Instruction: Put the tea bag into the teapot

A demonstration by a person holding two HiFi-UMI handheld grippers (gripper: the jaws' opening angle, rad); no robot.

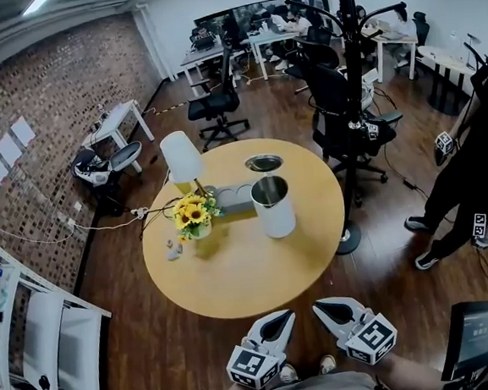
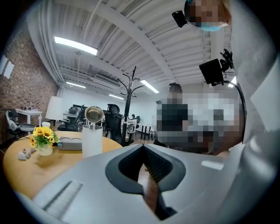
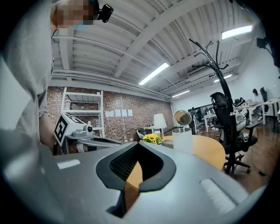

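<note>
The left tool (image 1: pixel 280 318) and the right tool (image 1: pixel 326 308) are held before the near edge of the counter (image 1: pixel 242 275). Both are closed fully and nothing is gripped. The teapot (image 1: pixel 273 206) is placed upright on the counter beside the flowers (image 1: pixel 193 211), its lid (image 1: pixel 263 163) raised. The tea bag cannot be made out.

Open-plan office: desks (image 1: pixel 274 36), swivel chairs (image 1: pixel 216 106), brick wall (image 1: pixel 57 96), coat stand (image 1: pixel 350 53)
</note>
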